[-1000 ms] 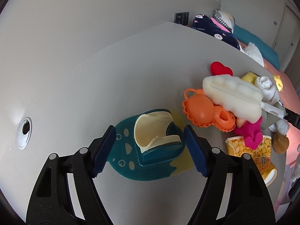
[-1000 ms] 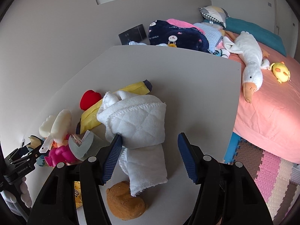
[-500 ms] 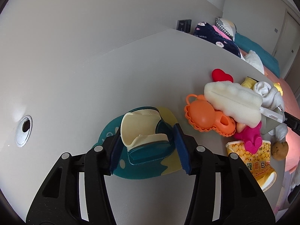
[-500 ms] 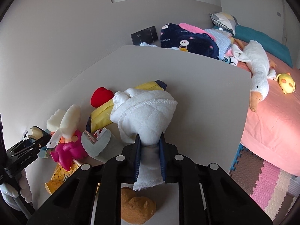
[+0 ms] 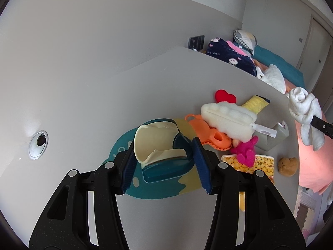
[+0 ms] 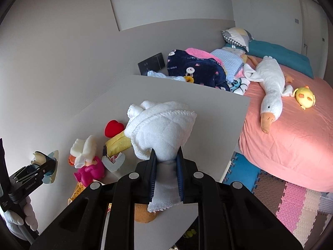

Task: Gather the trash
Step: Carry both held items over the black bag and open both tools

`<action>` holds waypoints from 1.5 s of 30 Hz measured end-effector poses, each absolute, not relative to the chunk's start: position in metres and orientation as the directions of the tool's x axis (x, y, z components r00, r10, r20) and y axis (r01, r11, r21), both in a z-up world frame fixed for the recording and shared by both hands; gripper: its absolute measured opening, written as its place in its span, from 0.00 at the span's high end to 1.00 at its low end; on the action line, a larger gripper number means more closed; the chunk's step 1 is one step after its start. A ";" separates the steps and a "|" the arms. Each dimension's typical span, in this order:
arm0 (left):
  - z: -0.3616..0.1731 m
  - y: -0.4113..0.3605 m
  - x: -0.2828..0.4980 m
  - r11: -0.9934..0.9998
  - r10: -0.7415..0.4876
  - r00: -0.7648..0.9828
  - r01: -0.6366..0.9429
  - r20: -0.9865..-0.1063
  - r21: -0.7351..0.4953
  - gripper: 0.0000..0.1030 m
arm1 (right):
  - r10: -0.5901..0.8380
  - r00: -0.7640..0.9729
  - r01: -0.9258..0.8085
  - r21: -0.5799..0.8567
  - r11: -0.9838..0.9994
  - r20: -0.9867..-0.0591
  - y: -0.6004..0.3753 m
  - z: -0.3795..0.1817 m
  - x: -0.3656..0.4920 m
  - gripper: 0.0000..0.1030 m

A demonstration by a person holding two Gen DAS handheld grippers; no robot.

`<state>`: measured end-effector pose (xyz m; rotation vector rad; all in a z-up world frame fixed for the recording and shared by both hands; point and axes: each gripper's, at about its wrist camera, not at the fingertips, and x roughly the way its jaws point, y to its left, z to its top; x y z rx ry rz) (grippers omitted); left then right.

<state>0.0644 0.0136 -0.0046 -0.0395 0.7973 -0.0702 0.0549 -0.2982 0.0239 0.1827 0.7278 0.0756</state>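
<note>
My left gripper (image 5: 164, 162) is shut on a teal holder with a cream cup-shaped insert (image 5: 158, 143). Its flat teal and yellow base hangs below the jaws, just above the white table (image 5: 124, 87). My right gripper (image 6: 166, 166) is shut on a white quilted cloth (image 6: 164, 125), which bunches up above the pads and dangles under them, off the table. The left wrist view shows that cloth (image 5: 303, 108) hanging at the far right. In the right wrist view the left gripper (image 6: 44, 162) sits at the far left with the teal holder (image 6: 52, 156).
A pile lies mid-table: red heart (image 5: 224, 96), white foam block (image 5: 229, 116), orange toy (image 5: 208, 133), pink toy (image 5: 245, 152), popcorn cup (image 5: 260, 164), yellow wrapper (image 5: 255, 105), brown plush (image 5: 288, 165). A cable hole (image 5: 38, 143) is at the left. A pink bed (image 6: 291, 135) lies beyond the table's right edge.
Both grippers went from open to shut, the left on the teal holder and the right on the white cloth. Both then rose, lifting their things off the table.
</note>
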 end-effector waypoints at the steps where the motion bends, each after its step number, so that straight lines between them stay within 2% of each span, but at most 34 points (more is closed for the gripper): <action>1: -0.001 0.010 0.061 0.997 -0.081 0.701 0.055 -0.709 -0.060 0.51 | 0.130 0.749 -0.003 0.194 0.981 -0.650 -0.301 0.026 0.051 0.82; 21: 0.021 -0.085 0.007 0.970 -0.201 0.700 0.238 -0.685 -0.041 0.51 | 0.071 0.781 0.076 0.207 0.975 -0.621 -0.355 0.038 -0.036 0.82; 45: 0.015 -0.191 -0.036 0.903 -0.320 0.640 0.430 -0.698 -0.019 0.51 | -0.050 0.784 0.211 0.191 0.959 -0.619 -0.423 0.036 -0.102 0.81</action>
